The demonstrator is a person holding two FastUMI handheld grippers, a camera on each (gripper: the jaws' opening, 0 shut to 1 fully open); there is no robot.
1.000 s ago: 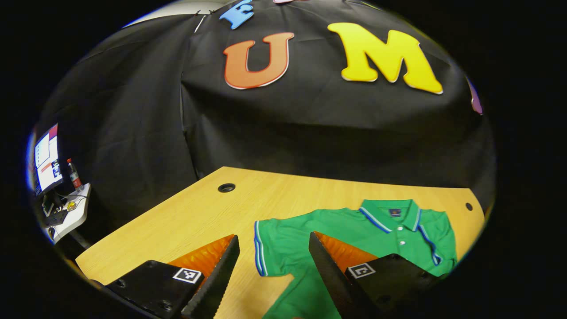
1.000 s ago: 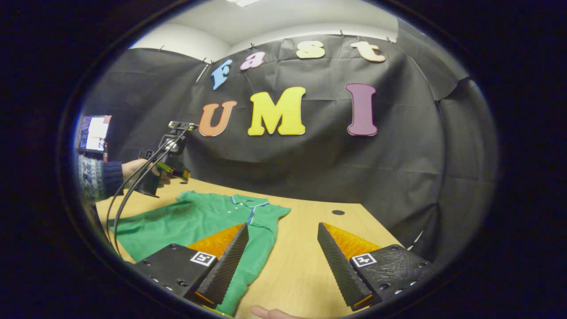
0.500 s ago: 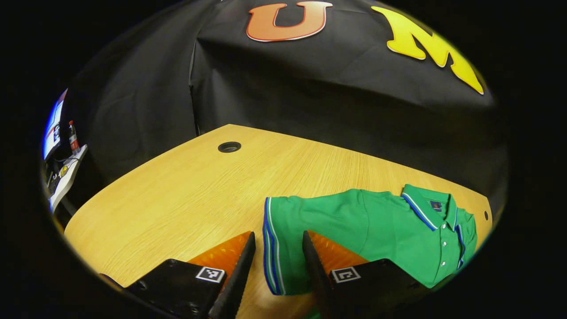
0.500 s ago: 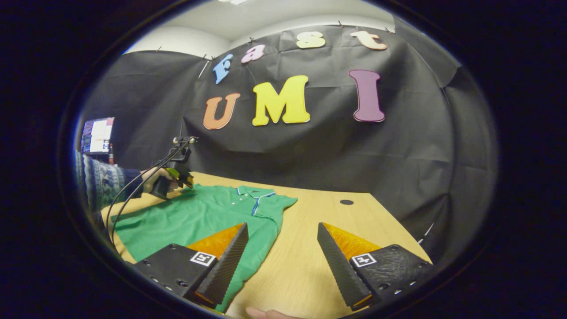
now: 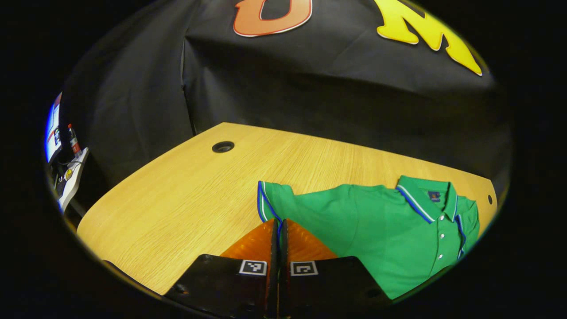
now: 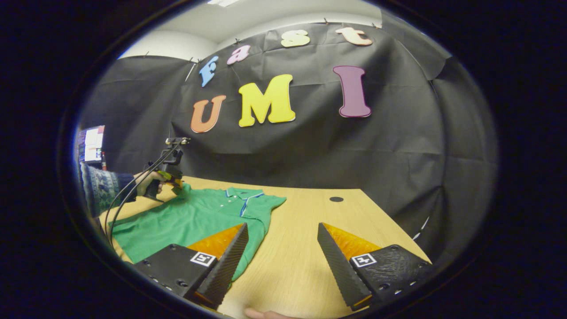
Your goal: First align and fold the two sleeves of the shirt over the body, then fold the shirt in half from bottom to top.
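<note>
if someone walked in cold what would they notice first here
The bright green shirt stands out at once, spread flat on the pale wooden table with its striped collar at the far side. Next is the left tool, shut on the shirt's sleeve at its striped hem. The right tool hangs open over the table beside the shirt's other sleeve.

Your shirt (image 5: 390, 230) lies flat on the counter (image 5: 177, 195), collar (image 5: 425, 199) toward the wall. Your left tool (image 5: 279, 228) sits at the sleeve (image 5: 272, 201) edge on the shirt's left; your right tool (image 6: 281, 248) hangs over the counter beside the shirt's right.
</note>
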